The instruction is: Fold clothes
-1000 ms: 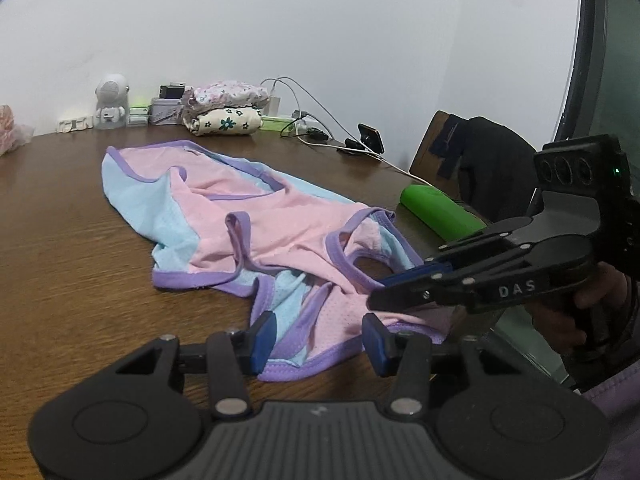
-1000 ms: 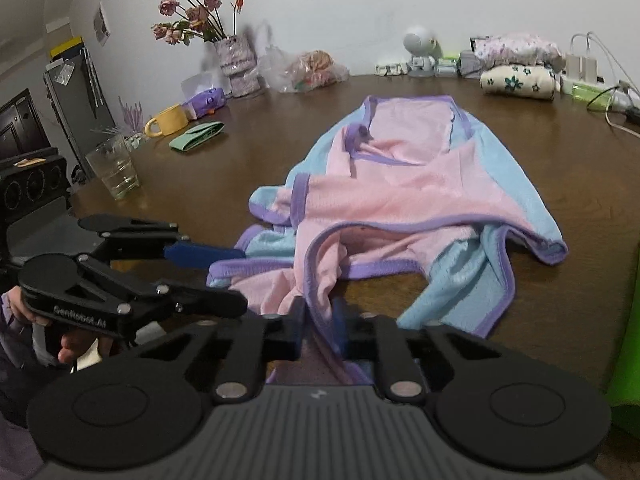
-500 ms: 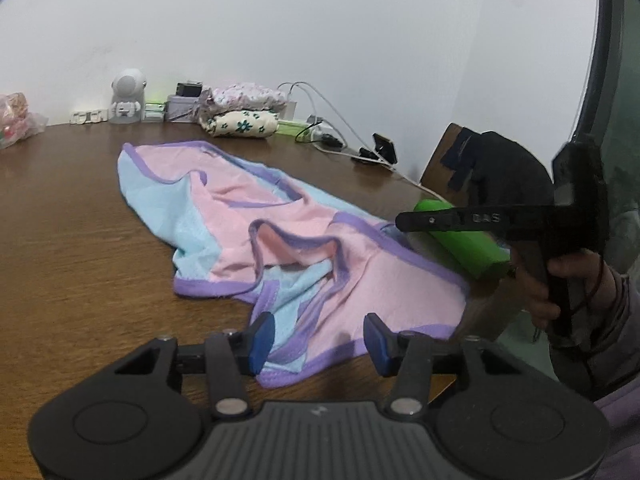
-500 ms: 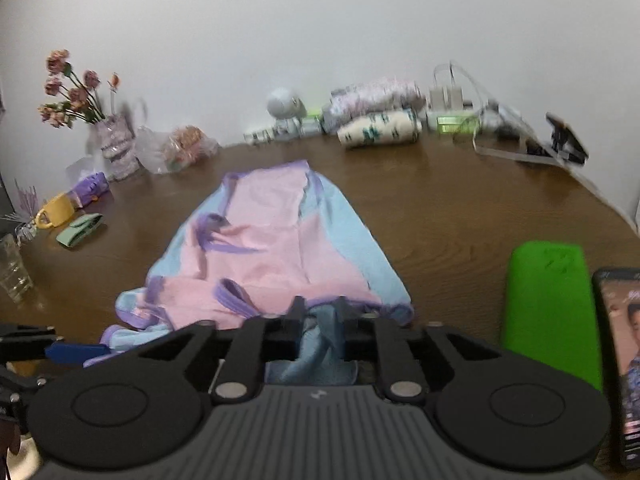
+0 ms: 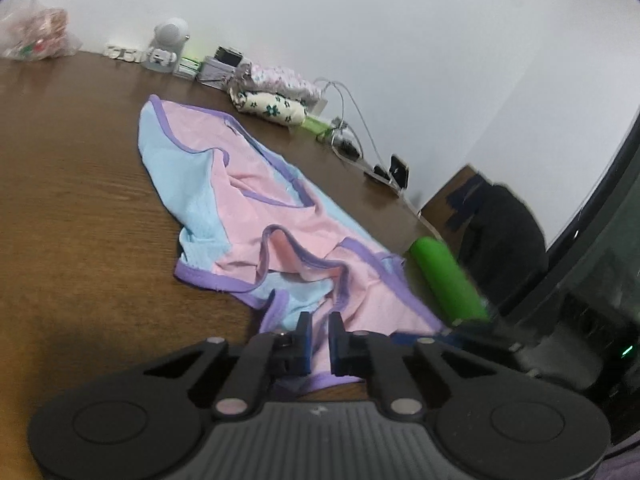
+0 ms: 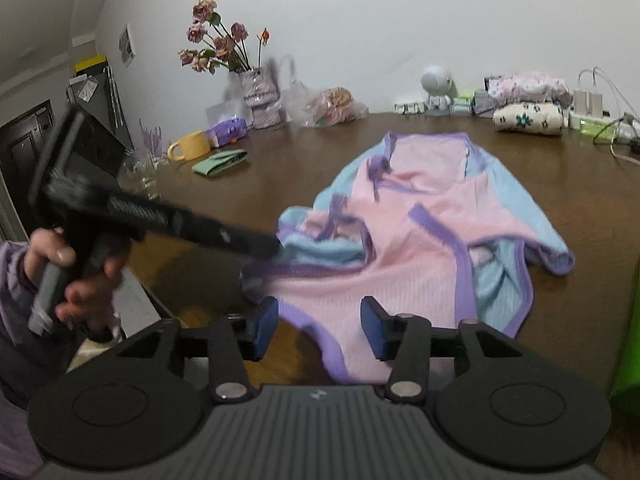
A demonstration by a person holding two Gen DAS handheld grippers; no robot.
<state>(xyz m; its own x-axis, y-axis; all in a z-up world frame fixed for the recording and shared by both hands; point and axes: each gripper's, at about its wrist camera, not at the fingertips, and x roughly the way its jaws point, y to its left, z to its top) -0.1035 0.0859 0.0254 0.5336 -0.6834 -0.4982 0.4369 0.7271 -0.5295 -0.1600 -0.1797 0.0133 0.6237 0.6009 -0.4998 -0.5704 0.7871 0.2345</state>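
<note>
You get soft, even indoor light with faint shadows. Fisheye bending curves both frames, with dark corners. The left gripper [image 6: 276, 250] smears with motion blur at left of the right-wrist frame; the left-wrist frame is slightly soft.

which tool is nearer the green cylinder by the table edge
Right. The right tool sits just short of the green cylinder; the left tool, shut on the pink and blue garment, is farther left.

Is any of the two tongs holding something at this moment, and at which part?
The left tongs are shut on the pink garment, at its near purple-trimmed hem. The right tongs are open above the hem, holding nothing.
</note>
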